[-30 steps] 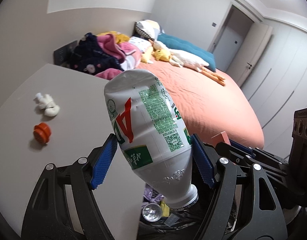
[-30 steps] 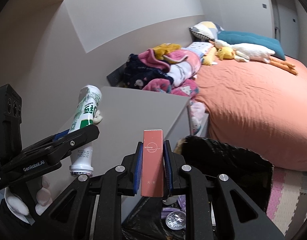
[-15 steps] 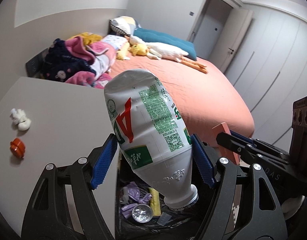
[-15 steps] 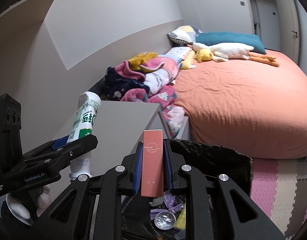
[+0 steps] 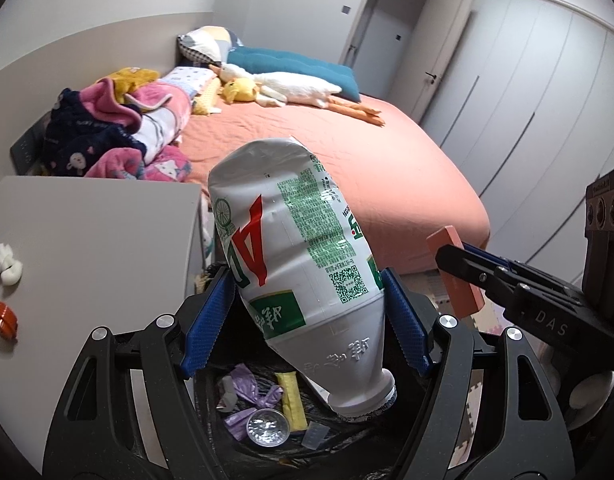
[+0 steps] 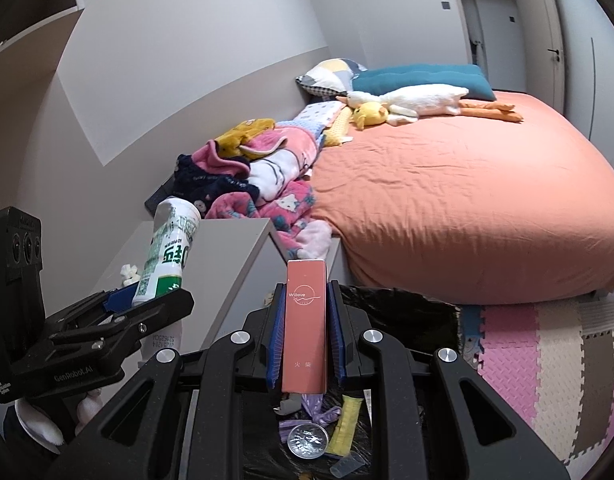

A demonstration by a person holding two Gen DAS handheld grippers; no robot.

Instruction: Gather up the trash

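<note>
Left wrist view. Left gripper clamped on a white bottle, blue pads pressed to both its sides, neck tilted down over a black bin. Inside the bin: purple wrappers, a yellow packet, a crumpled foil disc. Left of the bin, a grey table; near its left edge a white scrap and, just below it, an orange cap, the two apart. Beyond the table's far edge, a heap of pink and navy blankets against the beige wall. An orange bed fills the middle, with a plush goose, a yellow plush, a teal pillow and a patchwork pillow at its head. Grey wardrobe doors along the right; a dark doorway behind. At the right edge, right gripper closed on a pink box.

Right wrist view. Right gripper shut tight on the box, held upright, directly over the bin, whose rim touches the table's near corner. Same wrappers, packet and foil disc below. Left gripper at lower left, gripping the bottle over the table's edge. Bed to the right; pink, cream and grey foam mats on the floor beside the bin.
</note>
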